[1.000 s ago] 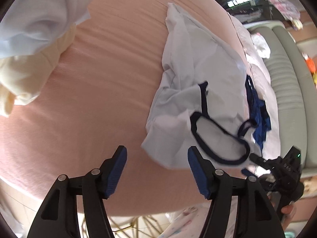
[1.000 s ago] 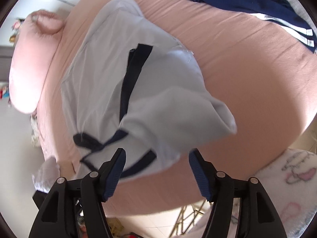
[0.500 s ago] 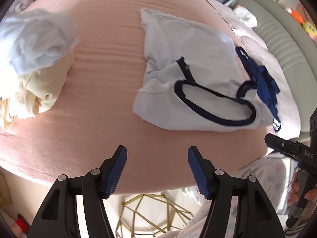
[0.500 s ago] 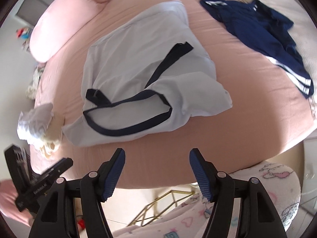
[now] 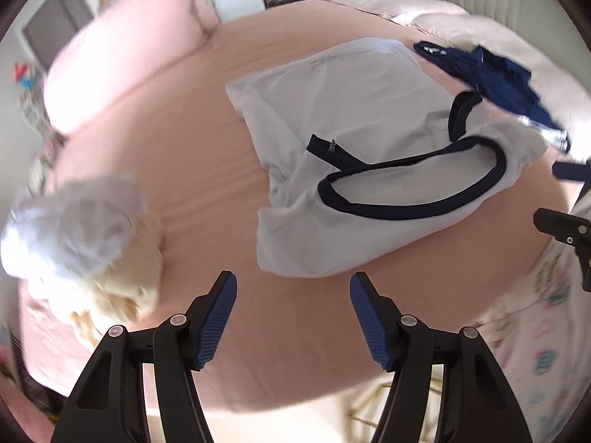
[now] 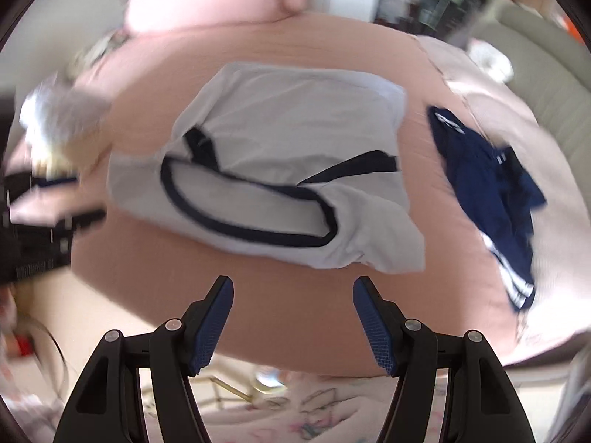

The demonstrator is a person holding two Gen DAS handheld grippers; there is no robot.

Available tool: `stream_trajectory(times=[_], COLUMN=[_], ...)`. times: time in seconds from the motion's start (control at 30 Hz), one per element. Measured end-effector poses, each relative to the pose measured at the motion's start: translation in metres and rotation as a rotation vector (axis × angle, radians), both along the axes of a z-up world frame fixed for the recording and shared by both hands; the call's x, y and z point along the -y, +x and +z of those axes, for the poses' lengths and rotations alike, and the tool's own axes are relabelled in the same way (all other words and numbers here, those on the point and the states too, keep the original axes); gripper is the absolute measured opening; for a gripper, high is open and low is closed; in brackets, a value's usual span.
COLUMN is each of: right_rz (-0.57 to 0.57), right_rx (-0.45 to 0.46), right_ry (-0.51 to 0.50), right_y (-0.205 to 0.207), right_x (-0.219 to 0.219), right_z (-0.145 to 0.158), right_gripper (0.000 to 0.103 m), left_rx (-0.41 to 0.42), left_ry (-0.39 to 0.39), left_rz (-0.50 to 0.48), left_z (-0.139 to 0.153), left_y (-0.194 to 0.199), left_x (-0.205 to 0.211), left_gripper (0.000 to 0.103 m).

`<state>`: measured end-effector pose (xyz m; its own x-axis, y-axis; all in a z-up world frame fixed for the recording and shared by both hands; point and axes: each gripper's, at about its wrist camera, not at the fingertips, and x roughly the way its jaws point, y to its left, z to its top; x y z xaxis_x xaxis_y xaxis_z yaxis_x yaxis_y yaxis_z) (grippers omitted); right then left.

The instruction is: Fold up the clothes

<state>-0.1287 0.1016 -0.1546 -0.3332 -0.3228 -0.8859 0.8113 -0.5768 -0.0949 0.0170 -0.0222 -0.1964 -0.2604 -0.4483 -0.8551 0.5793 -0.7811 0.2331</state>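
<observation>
Left wrist view: both tools have backed off, left tool (image 5: 293, 317) and right tool (image 6: 293, 323) released, nothing between the jaws. White shirt (image 5: 354, 140) now lies dropped mid-bed (image 5: 184, 170), collar rumpled; I judge a regrasp comes next.
</observation>
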Motion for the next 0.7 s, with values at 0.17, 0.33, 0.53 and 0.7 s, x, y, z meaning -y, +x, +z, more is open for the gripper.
stream_trajectory(times=[0.17,0.33,0.53,0.7], right_rz=[0.087,0.203,0.36,0.506], right_rx=[-0.103,-0.302,-0.513,-0.677], right_ry=[0.094,0.245,0.439,0.541], right_y=[0.01,0.026,0.043,0.052], right_x=[0.013,0.016,0.017,0.018], right_z=[-0.013,-0.025,-0.051,-0.075], right_gripper=[0.067,0.067,0.067,0.067], left_rx=[0.062,0.146,0.263,0.311], left_ry=[-0.15,-0.359,-0.544,-0.679], left_rz=[-0.108,-0.235,-0.371,-0.485], left_z=[-0.012,-0.027,-0.053,-0.067], left_y=[-0.009,-0.014,-0.025,-0.031], left_x=[-0.013,-0.031,-0.046,-0.055], left_gripper=[0.062,0.062,0.062,0.062])
